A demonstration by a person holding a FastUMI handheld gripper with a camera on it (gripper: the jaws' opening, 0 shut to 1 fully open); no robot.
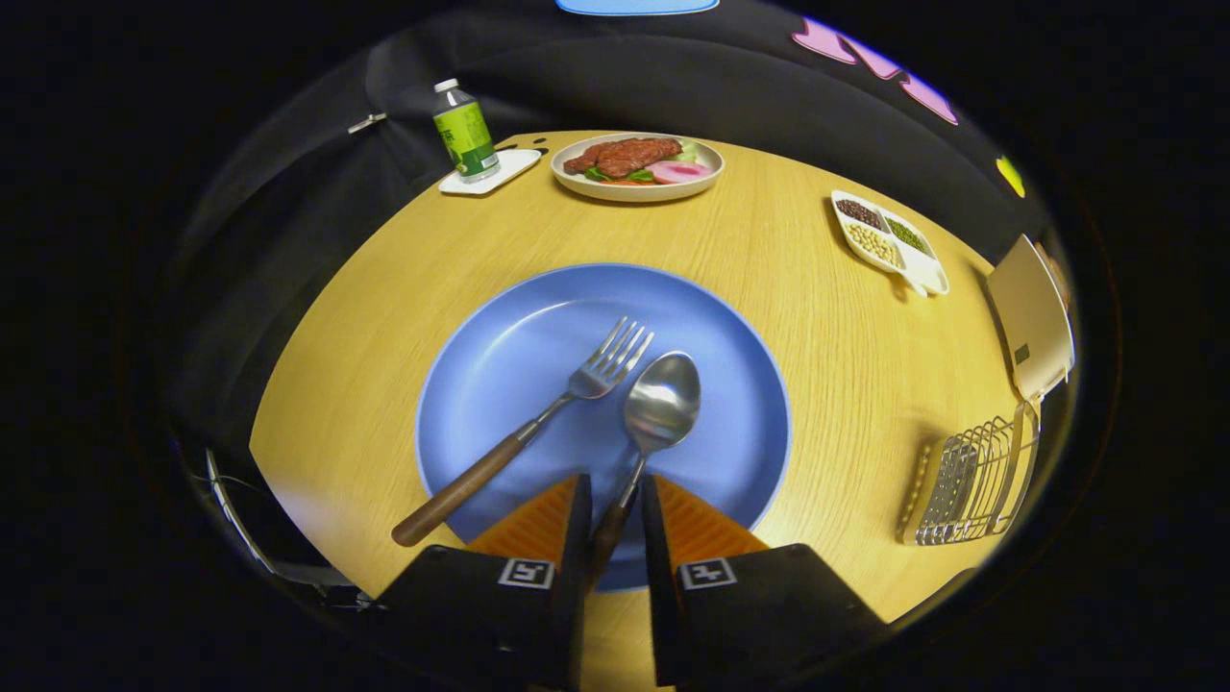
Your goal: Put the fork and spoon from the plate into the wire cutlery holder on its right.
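A blue plate [500, 375] lies on the wooden table just ahead of my fingers. A fork [538, 423] with a wooden handle rests on it, tines pointing away and handle reaching over the plate's near-left rim. To the fork's right lies the spoon [658, 408], its bowl facing up. My gripper [616, 500] is low over the plate's near rim, and the spoon's wooden handle runs between its two fingers. A little gap shows on each side of the handle, so the gripper stands open around it. The wire cutlery holder [971, 481] sits on the table to the plate's right.
Beyond the plate stand a dish of food [636, 165], a green bottle [465, 131] on a white coaster, and a divided tray of beans [889, 240]. A tan box [1030, 317] stands behind the wire holder. Bare table lies between plate and holder.
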